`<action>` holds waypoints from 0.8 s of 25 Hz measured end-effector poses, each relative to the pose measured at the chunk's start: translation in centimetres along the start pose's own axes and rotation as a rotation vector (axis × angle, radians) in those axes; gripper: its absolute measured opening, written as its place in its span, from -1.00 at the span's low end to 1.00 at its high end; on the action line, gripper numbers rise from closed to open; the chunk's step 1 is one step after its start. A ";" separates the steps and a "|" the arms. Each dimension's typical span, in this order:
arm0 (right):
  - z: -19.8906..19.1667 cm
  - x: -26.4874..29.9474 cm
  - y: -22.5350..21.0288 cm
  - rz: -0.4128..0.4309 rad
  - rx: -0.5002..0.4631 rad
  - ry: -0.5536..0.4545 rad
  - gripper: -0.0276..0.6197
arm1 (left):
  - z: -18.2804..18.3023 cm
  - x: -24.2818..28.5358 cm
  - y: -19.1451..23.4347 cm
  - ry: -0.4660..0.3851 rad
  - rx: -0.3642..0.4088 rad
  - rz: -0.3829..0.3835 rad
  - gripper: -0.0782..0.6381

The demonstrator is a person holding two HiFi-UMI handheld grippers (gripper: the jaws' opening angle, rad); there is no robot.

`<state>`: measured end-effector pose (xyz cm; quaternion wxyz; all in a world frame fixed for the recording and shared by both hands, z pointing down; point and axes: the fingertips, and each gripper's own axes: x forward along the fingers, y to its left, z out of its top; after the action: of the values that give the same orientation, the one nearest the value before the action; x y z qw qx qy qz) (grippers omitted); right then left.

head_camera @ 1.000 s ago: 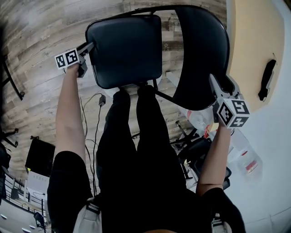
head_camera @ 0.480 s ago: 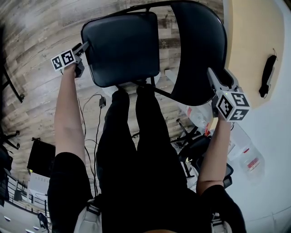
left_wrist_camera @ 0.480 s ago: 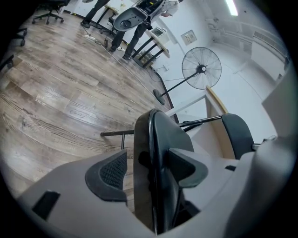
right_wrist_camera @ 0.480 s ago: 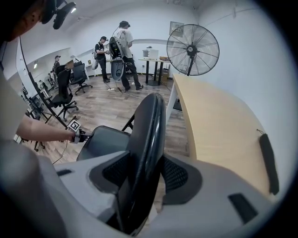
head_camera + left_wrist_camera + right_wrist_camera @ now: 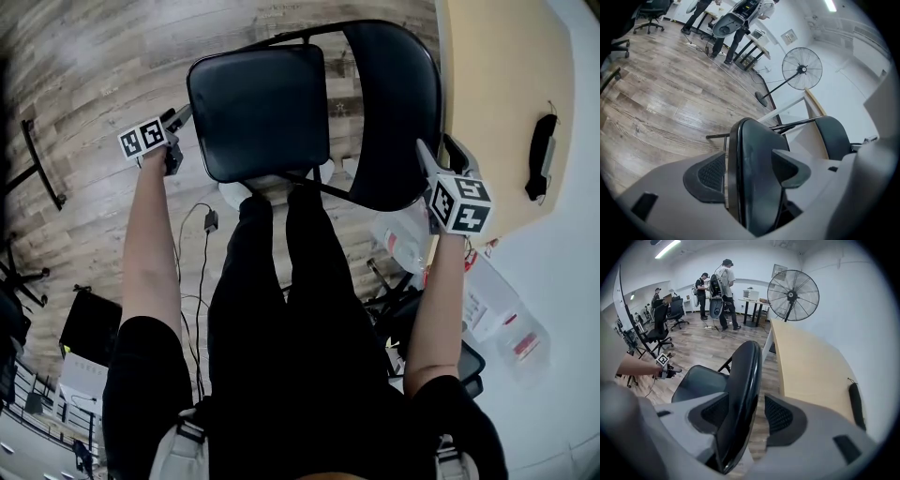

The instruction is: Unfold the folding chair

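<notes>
And here's the folding chair (image 5: 319, 103), standing on the wooden floor (image 5: 84, 84) right in front of the person's legs (image 5: 281, 281), with a pale table (image 5: 497, 84) just to its right. The seat (image 5: 258, 112) lies down flat and the backrest (image 5: 394, 112) rises beside it. The left gripper (image 5: 181, 119) sits at the seat's outer edge. Its own view shows the fingers (image 5: 710, 176) opening, spread to either side of the seat rim, no squeeze showing. Over to the right gripper (image 5: 437, 156): it straddles the backrest's rim with its fingers (image 5: 783, 416) apart. One pad is tight against the shell, and a thin strip of floor shows between the shell and the other pad. The chair's legs? Mostly hidden under the seat and behind the person's legs; only a bit of frame tube peeks out past the seat's far side. In the head view the marker cubes and the chair cover most of both sets of fingertips. A long dark object (image 5: 537, 155) lies on the table, too small to name. A standing fan (image 5: 792, 294) sits beyond the table's far end.
</notes>
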<state>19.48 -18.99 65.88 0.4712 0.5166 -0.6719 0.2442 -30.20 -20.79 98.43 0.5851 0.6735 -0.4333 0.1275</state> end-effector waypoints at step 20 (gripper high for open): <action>11.0 -17.6 13.4 0.411 0.043 -0.496 -0.22 | -1.3 -20.6 -21.5 -0.120 0.308 -0.092 0.07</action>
<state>3.32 -15.14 47.60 0.2231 0.4236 -0.8512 0.2151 -26.14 -11.95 70.25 0.4533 0.7807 -0.4116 0.1248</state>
